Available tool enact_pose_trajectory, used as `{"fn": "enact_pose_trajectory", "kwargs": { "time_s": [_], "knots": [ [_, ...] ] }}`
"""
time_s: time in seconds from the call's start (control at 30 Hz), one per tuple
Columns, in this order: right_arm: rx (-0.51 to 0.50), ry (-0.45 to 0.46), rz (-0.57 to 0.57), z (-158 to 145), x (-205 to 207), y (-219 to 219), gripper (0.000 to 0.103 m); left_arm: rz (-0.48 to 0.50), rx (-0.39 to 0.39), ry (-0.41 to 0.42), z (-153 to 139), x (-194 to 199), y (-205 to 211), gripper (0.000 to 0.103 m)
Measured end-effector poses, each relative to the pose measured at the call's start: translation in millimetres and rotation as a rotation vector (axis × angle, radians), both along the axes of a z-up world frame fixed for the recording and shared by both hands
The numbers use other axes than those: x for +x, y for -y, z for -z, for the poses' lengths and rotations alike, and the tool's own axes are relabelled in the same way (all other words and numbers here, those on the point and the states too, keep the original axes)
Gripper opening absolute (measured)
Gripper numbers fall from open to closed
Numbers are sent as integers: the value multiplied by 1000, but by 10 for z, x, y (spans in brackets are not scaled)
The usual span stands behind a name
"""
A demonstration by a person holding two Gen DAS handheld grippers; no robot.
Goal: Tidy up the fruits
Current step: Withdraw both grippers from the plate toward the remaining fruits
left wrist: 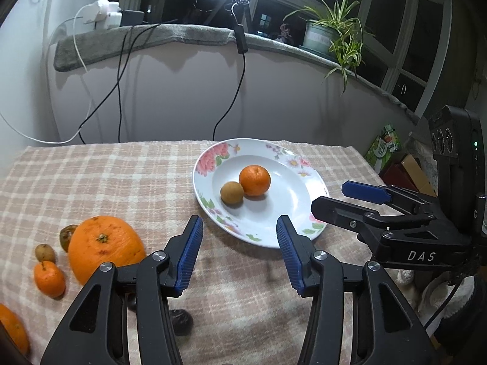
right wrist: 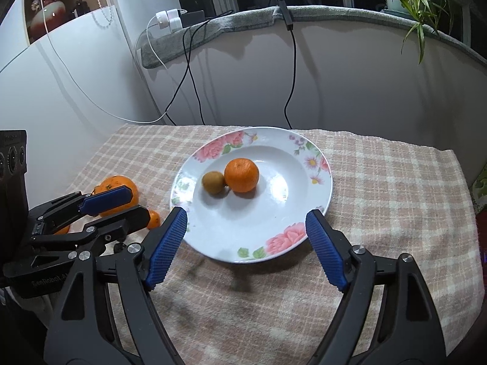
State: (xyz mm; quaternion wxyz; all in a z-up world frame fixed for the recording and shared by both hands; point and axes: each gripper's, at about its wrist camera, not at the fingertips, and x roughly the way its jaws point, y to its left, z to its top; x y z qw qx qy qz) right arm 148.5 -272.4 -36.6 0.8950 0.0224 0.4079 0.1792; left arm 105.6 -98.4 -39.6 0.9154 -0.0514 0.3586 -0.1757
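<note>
A flowered white plate [left wrist: 213, 164] [right wrist: 274, 243] holds a tangerine [left wrist: 254, 180] [right wrist: 242, 175] touching a small brown fruit [left wrist: 232, 192] [right wrist: 213, 182]. My left gripper [left wrist: 239, 222] [right wrist: 138, 203] is open and empty, hovering over the cloth by the plate's near-left rim. Over the near rim my right gripper [right wrist: 246, 213] [left wrist: 330, 196] stands wide open, also empty. Left of the plate lie a large orange [left wrist: 103, 248] [right wrist: 121, 182], a small tangerine [left wrist: 49, 278] [right wrist: 154, 219], two small brown fruits [left wrist: 45, 252], another orange [left wrist: 12, 328] at the frame edge and a dark fruit [left wrist: 182, 322] under my left fingers.
A checked beige cloth [left wrist: 121, 176] covers the table, which ends at a white wall behind. Cables [left wrist: 120, 97] hang down the wall from a grey-covered sill with a potted plant [left wrist: 328, 36]. Boxes and a green packet [left wrist: 385, 149] sit beyond the table's right edge.
</note>
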Motion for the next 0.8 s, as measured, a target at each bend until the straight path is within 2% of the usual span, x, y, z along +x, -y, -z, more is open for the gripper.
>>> {"fn": "enact_pose_trajectory", "kwargs": {
  "time_s": [0.4, 0.8],
  "knots": [
    [-10, 26, -29, -135, -210, -163, 83, -43, -14, 15, -50, -246, -231, 49],
    [-34, 57, -99, -115, -380, -484, 83, -132, 11, -4, 81, -549, -682, 49]
  ]
}}
